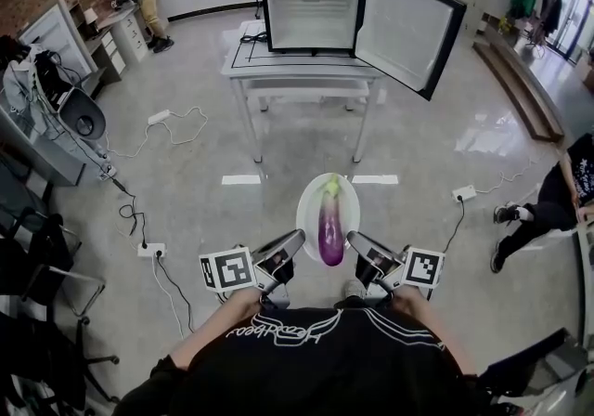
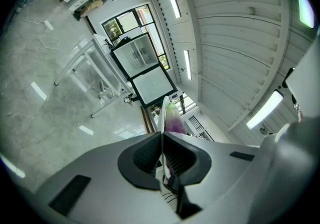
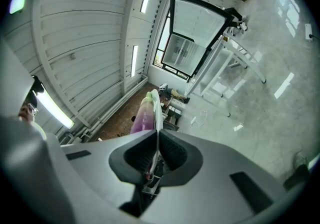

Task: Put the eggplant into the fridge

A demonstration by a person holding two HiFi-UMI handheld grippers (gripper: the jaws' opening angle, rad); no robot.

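**A:** Both claws are clamped on the plate (image 1: 307, 197). The left gripper (image 1: 295, 243) has its left rim and the right gripper (image 1: 355, 243) its right, with the eggplant (image 1: 330, 228) lying loose on top.

**B:** What could go wrong?

**A:** A tilt, I'd say. If one hand dips or the thin rim slips, the eggplant rolls off. Farther on, the plate might clip the fridge (image 1: 310, 6) door (image 1: 408, 26).

**B:** Do the views differ?

**A:** Each gripper view shows the rim edge-on between closed jaws. Only the head view shows the whole plate, with the fridge open on its table (image 1: 243, 61) well ahead.
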